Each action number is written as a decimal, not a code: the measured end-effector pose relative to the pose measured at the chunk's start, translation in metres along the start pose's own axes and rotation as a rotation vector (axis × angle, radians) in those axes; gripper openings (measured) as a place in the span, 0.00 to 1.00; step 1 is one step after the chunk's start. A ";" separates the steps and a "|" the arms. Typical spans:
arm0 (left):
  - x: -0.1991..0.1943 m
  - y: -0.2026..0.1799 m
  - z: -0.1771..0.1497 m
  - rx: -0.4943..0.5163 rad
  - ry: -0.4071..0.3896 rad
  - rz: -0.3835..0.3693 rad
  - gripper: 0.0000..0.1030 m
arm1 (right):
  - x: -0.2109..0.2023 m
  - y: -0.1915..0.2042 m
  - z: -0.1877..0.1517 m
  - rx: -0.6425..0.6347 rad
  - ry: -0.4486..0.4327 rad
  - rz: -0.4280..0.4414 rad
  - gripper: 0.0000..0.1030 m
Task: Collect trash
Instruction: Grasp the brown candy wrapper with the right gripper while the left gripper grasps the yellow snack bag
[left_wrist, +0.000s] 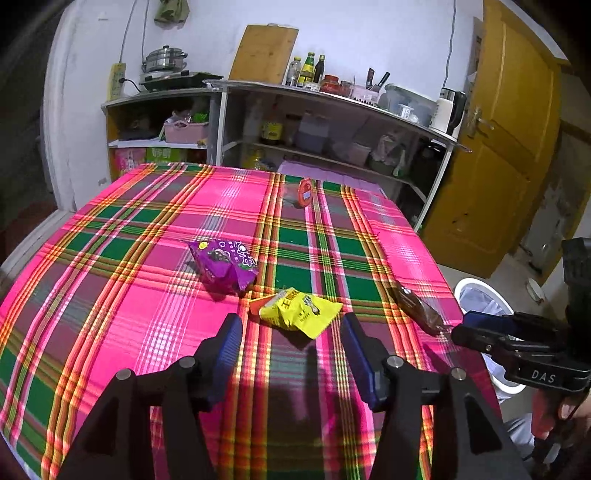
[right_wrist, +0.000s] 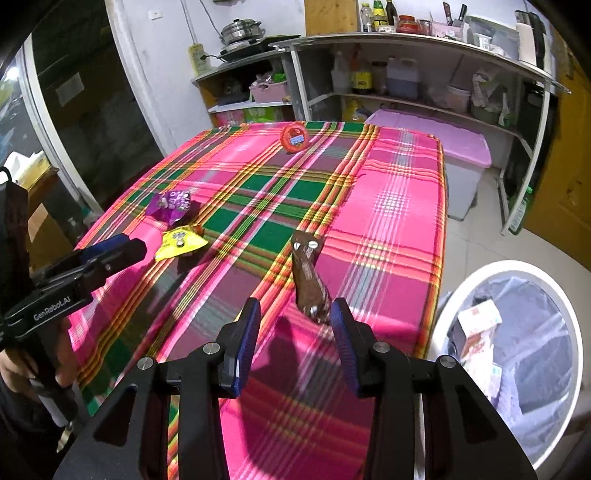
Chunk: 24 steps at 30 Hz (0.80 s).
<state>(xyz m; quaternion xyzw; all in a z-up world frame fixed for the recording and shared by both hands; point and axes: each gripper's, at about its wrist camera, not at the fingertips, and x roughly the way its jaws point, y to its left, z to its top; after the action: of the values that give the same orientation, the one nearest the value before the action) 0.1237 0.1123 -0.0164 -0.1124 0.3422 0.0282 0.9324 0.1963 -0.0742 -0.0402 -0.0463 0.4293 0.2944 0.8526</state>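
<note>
A crumpled yellow wrapper (left_wrist: 299, 312) lies on the plaid tablecloth (left_wrist: 140, 295), just beyond the tips of my left gripper (left_wrist: 291, 324), which is open around its near edge without touching it. A purple wrapper (left_wrist: 225, 264) sits a little farther back to the left. A brown wrapper (right_wrist: 308, 277) lies near the table's right edge, its near end between the blue pads of my right gripper (right_wrist: 295, 308), close to the right pad. That gripper is open and not pressing on it. A red round tub (right_wrist: 294, 138) stands at the far end of the table.
A white bin (right_wrist: 454, 295) with a clear liner stands on the floor right of the table and holds a carton and other trash. Shelves with bottles and pots line the back wall. A pink-lidded box (right_wrist: 443, 140) sits behind the table. A hand (right_wrist: 22, 373) holds the left gripper's handle.
</note>
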 end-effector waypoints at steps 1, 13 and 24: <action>0.003 0.001 0.001 -0.005 0.005 -0.003 0.54 | 0.004 -0.001 0.002 0.002 0.003 0.000 0.40; 0.047 0.006 0.010 -0.103 0.074 -0.011 0.54 | 0.037 -0.013 0.011 0.016 0.042 -0.001 0.40; 0.075 -0.009 0.012 -0.085 0.119 0.048 0.42 | 0.035 -0.014 0.005 -0.006 0.020 0.001 0.22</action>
<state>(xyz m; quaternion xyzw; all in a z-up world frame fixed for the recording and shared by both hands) 0.1893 0.1040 -0.0539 -0.1453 0.3983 0.0585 0.9038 0.2234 -0.0683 -0.0665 -0.0518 0.4368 0.2957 0.8480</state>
